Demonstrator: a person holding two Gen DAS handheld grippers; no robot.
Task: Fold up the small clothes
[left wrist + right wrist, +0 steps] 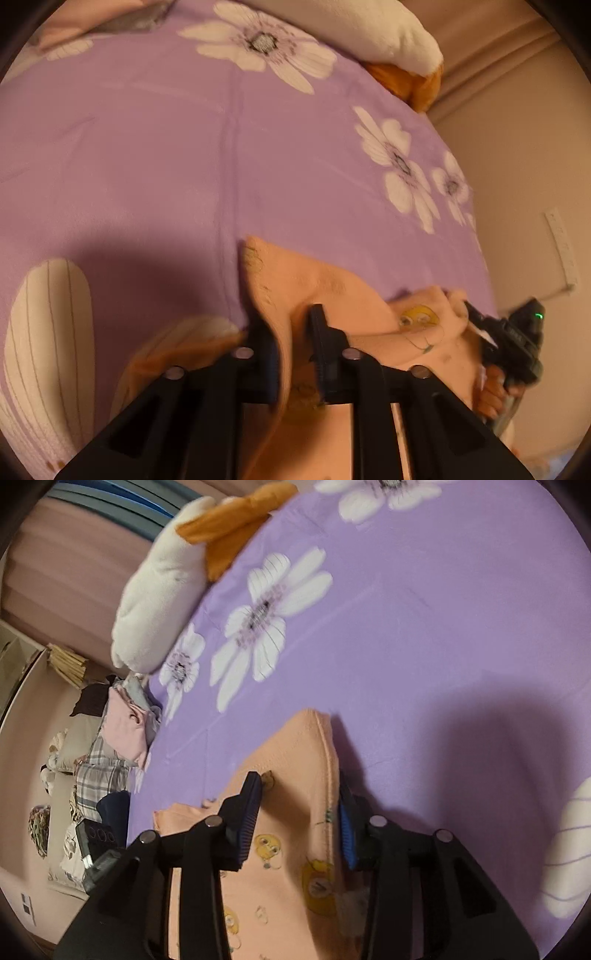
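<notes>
Lying on a purple sheet (155,155) printed with white flowers, the peach garment (291,760) sits right at the tips of both tongs. In the left wrist view, the left tongs (291,325) stand nearly closed with a raised fold of the garment (284,280) running up between the two dark fingers; the picture is blurred there, so whether the pads truly press the cloth I cannot tell. Just right of these tongs, a hand (439,332) grips the handle of the other tool, with a small green light showing on it. In the right wrist view, the right tongs (301,805) stand partly open astride the garment: the left finger (251,805) rests against the cloth's face, while the blue-padded right finger (347,830) sits just outside the stitched edge, so the cloth lies between the jaws without a clear squeeze. Small yellow cartoon prints (267,845) dot the fabric close under these tongs. Beyond the tips of both tongs, well apart from the garment, a white and orange plush toy (162,587) lies at the sheet's far edge. Left of the right tongs, off the bed's side, a heap of other clothes (118,738) shows pink and plaid pieces. A dark shadow falls on the sheet to the right of the right tongs.
</notes>
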